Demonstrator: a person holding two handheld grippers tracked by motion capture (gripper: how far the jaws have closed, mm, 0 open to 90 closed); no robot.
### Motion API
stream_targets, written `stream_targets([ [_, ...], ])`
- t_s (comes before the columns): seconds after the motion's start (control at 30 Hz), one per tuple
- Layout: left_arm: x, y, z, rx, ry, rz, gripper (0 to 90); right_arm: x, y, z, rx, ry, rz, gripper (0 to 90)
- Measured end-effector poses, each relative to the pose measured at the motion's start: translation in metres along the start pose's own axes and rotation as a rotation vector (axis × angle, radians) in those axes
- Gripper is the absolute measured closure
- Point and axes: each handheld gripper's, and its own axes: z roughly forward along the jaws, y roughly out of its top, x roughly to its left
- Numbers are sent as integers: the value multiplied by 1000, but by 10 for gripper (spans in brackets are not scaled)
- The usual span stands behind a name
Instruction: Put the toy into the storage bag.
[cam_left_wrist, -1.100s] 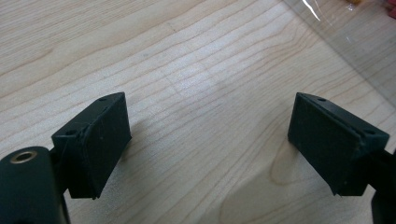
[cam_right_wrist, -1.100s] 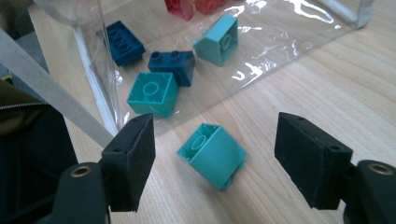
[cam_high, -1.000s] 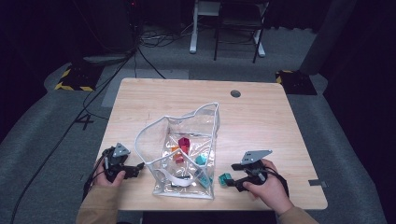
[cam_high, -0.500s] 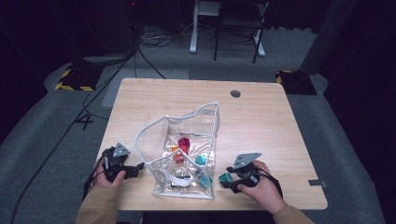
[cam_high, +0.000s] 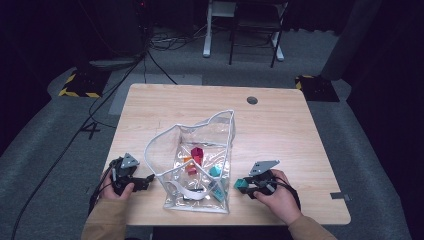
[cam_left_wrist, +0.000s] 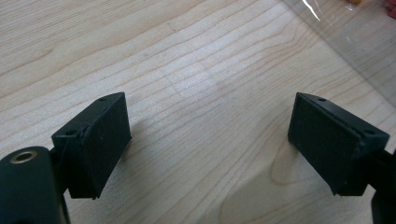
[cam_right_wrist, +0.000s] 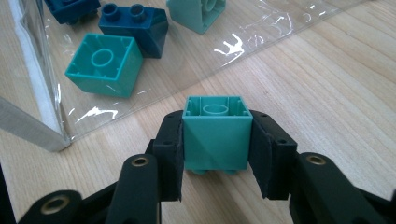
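Right gripper (cam_right_wrist: 215, 140), just right of the bag (cam_high: 192, 165): jaws have just been closing and now clamp a teal block (cam_right_wrist: 215, 135) from both sides; its studs, facing down, are mostly hidden. Left gripper (cam_left_wrist: 210, 140), left of the bag: jaws wide apart over bare table (cam_left_wrist: 187, 70), holding nothing. Inside the bag, red (cam_high: 196, 152) and teal (cam_high: 215, 171) blocks blur behind the clear plastic.

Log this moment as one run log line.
right gripper: just closed on teal block | left gripper: open over table | clear bag: upright
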Motion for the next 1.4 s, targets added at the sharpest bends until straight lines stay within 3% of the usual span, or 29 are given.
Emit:
stream_targets([
  [0.5, 0, 0, 0, 0, 0, 1, 132, -2, 16, -34, -66, -30, 3, 591],
  [1.2, 0, 0, 0, 2, 0, 5, 132, -2, 61, -98, -182, -76, -40, 591],
  [1.4, 0, 0, 0, 2, 0, 4, 132, -3, 71, -111, -223, -74, -28, 591],
])
